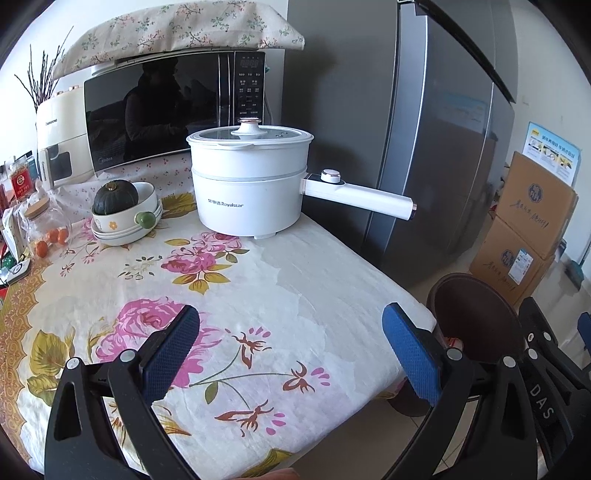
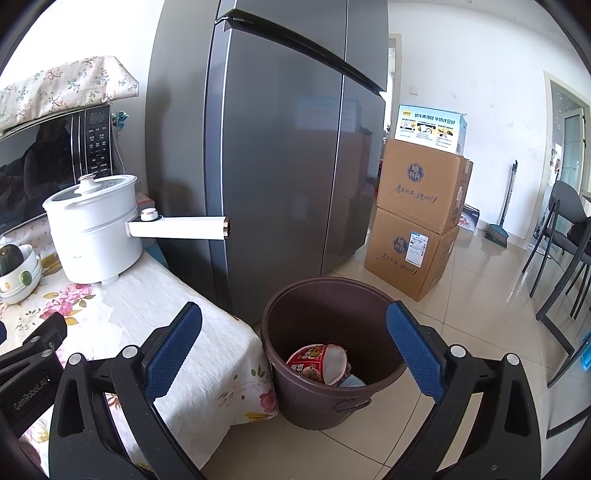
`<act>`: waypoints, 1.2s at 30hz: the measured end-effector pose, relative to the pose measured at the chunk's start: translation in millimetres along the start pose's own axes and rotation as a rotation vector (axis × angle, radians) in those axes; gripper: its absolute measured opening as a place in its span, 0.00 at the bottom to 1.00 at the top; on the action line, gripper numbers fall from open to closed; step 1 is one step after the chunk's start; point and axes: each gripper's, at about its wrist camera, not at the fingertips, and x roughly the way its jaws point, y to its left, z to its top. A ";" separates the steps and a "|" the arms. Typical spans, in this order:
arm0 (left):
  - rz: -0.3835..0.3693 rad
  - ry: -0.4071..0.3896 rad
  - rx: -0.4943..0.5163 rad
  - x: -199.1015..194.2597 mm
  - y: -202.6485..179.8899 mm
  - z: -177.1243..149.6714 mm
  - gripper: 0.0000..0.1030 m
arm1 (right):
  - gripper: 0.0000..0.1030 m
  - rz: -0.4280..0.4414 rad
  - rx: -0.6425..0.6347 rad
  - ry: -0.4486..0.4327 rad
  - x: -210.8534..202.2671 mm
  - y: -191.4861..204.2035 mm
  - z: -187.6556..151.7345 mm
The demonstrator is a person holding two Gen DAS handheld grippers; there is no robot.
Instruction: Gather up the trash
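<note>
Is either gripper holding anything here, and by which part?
Nothing held: left gripper and right gripper are both open and empty.

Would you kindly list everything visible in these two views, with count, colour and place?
Electric pot: one, white, lid on, back of the table.
Microwave: one, black, behind the pot, under a floral cover.
Squash: one, dark green, in the top bowl.
Bowls: a stack, white, left of the pot.
Glass jar: one, clear, table's left edge.
Tablecloth: one, cream with pink flowers.
Refrigerator: one, grey, right of the table.
Trash bin: one, brown, on the floor by the table corner.
Noodle cup: one, red, inside the bin.
Cardboard boxes: two, tan, stacked beside the refrigerator.
Chair: one, black, far right.
Left gripper: open, empty, above the table.
Right gripper: open, empty, above the bin.
</note>
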 end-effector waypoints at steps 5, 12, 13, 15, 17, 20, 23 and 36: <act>0.007 0.010 -0.006 3.3 0.7 -0.4 0.94 | 0.93 0.003 0.002 0.004 -1.0 -0.8 -0.2; 0.010 0.024 -0.006 6.6 0.4 -1.7 0.94 | 0.93 0.009 -0.001 0.006 -0.1 -1.7 -1.4; 0.011 0.024 -0.005 6.7 0.1 -2.0 0.94 | 0.93 0.011 -0.001 0.008 -0.1 -1.9 -1.8; 0.012 0.027 -0.002 7.7 -0.6 -1.8 0.94 | 0.93 0.013 0.000 0.011 0.0 -2.4 -2.3; 0.011 0.030 -0.002 8.5 -1.1 -1.8 0.94 | 0.93 0.012 0.000 0.010 -0.2 -2.4 -2.5; 0.006 0.038 -0.002 9.9 -1.7 -1.9 0.94 | 0.93 0.013 0.000 0.011 -0.3 -2.8 -2.3; 0.007 0.041 0.000 10.3 -2.9 -2.5 0.94 | 0.93 0.013 -0.001 0.010 -0.3 -2.8 -2.2; 0.017 0.029 0.024 10.2 -7.8 -4.2 0.94 | 0.93 0.013 -0.001 0.013 0.5 -3.6 -3.6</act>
